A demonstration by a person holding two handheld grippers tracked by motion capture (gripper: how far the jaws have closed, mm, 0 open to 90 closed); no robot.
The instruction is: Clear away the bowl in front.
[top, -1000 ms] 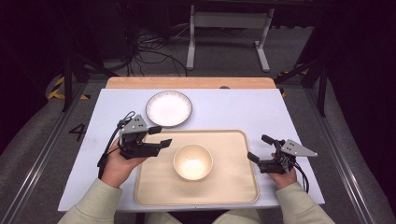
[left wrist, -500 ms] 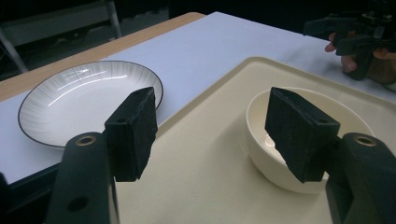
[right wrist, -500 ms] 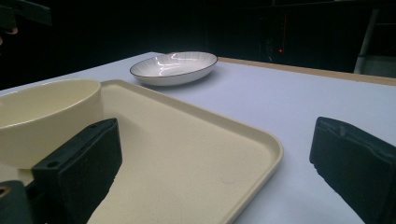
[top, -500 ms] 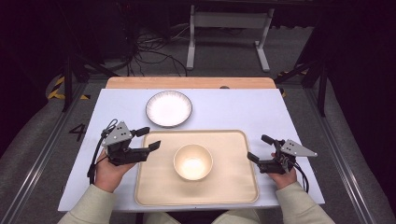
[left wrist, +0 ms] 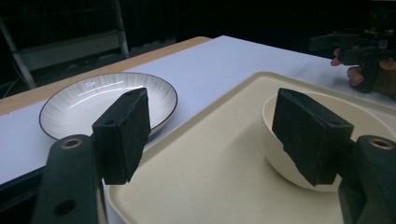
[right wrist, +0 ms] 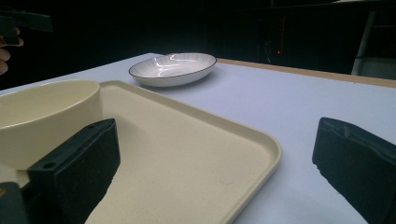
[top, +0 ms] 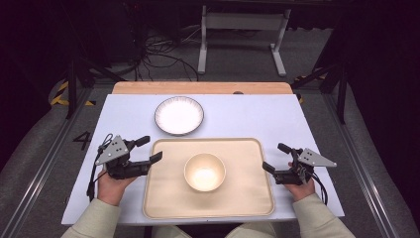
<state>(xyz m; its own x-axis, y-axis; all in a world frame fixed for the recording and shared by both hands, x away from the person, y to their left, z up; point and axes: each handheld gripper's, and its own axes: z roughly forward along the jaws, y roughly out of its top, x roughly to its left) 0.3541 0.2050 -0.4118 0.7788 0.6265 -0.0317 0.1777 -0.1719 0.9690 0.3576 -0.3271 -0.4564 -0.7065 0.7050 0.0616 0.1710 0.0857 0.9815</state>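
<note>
the left gripper [top: 148, 150] rests with jaws spread and empty at the tray's [top: 163, 198] left edge. the right gripper [top: 276, 157] sits likewise released at its right edge. the bowl [top: 204, 172] stands mid-tray; the plate [top: 179, 115] lies just beyond the tray's far left corner.

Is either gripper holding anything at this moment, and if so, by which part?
Nothing is held. The left gripper and right gripper both stand open beside the cream rectangular tray, clear of the cream round bowl.
</note>
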